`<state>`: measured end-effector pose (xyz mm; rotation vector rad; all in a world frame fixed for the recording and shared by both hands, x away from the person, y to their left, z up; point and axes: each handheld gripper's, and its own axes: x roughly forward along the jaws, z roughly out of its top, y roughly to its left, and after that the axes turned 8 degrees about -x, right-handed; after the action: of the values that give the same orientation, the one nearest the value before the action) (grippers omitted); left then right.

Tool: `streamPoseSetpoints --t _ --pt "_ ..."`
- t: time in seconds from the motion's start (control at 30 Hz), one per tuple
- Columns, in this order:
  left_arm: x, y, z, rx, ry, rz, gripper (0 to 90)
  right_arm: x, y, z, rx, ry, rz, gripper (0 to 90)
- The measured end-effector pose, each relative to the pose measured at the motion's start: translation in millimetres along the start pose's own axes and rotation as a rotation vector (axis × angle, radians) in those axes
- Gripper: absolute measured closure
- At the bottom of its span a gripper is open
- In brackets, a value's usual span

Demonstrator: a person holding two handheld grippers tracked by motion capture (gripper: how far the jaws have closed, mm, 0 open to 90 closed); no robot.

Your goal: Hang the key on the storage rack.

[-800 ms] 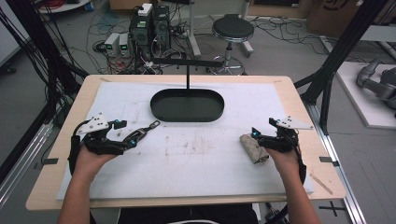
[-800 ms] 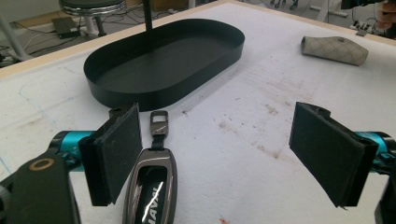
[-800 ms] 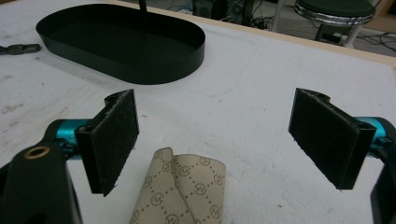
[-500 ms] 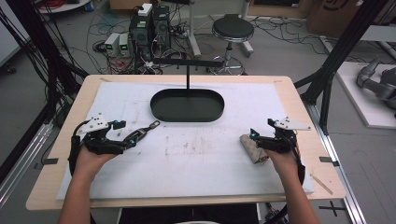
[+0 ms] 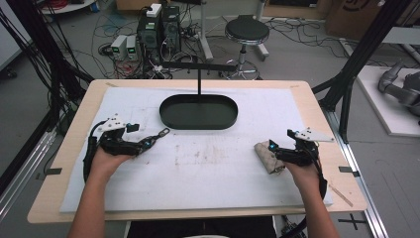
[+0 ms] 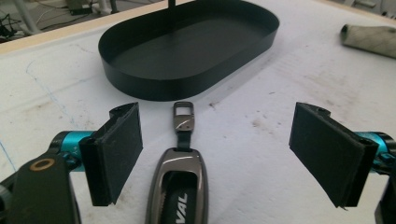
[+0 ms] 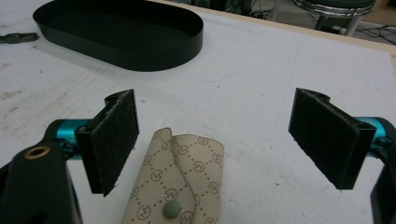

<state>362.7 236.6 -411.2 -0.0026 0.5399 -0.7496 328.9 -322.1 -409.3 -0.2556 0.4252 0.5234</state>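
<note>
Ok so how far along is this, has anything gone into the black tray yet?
Nothing has gone in: the black tray is empty. The left gripper is open astride the key fob, and the right gripper is open astride the patterned pouch; both items lie on the white mat, ungripped. Probably left: gripping each one and moving it, perhaps into the tray.

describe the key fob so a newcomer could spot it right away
Start at the black oval tray mid-table on the white mat. The key fob lies near its left front, between the open left gripper jaws. Unlike the beige patterned pouch by the right gripper, it is dark, glossy metal with a strap clip.
</note>
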Motion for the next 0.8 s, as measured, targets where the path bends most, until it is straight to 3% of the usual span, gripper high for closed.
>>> streamPoseSetpoints --t 0.17,0.27,0.33,0.37,0.43,0.5,0.7,0.77,0.8 --pt "17.1 3.9 3.1 -0.012 0.049 -0.009 17.2 0.1 0.2 0.3 -0.010 0.001 -0.003 16.4" --pt "30.4 9.0 3.7 -0.033 0.086 0.003 17.3 1.6 1.7 -0.1 -0.010 0.009 -0.001 16.4" --pt "38.7 11.8 4.5 -0.020 0.128 0.035 17.6 2.4 2.8 -0.2 -0.014 0.013 -0.002 16.4" --pt "45.7 15.0 4.8 -0.036 0.145 0.047 18.5 2.7 2.7 -0.3 -0.020 0.011 -0.004 16.4" --pt "48.6 16.7 4.9 -0.036 0.161 0.042 19.4 2.8 3.1 -0.3 -0.020 0.013 -0.004 16.4" --pt "53.1 17.8 5.2 -0.025 0.183 0.053 23.6 2.8 3.9 -0.4 -0.019 0.018 -0.003 16.4" --pt "60.8 19.3 0.9 -0.011 0.202 0.062 49.9 3.4 4.3 -0.5 -0.020 0.017 -0.004 16.4" --pt "63.6 18.7 0.0 0.002 0.213 0.071 52.9 3.5 4.7 -0.3 -0.018 0.017 -0.002 16.4" --pt "66.7 17.3 -2.0 0.020 0.234 0.075 59.7 3.3 4.6 -0.3 -0.024 0.015 -0.002 16.4"
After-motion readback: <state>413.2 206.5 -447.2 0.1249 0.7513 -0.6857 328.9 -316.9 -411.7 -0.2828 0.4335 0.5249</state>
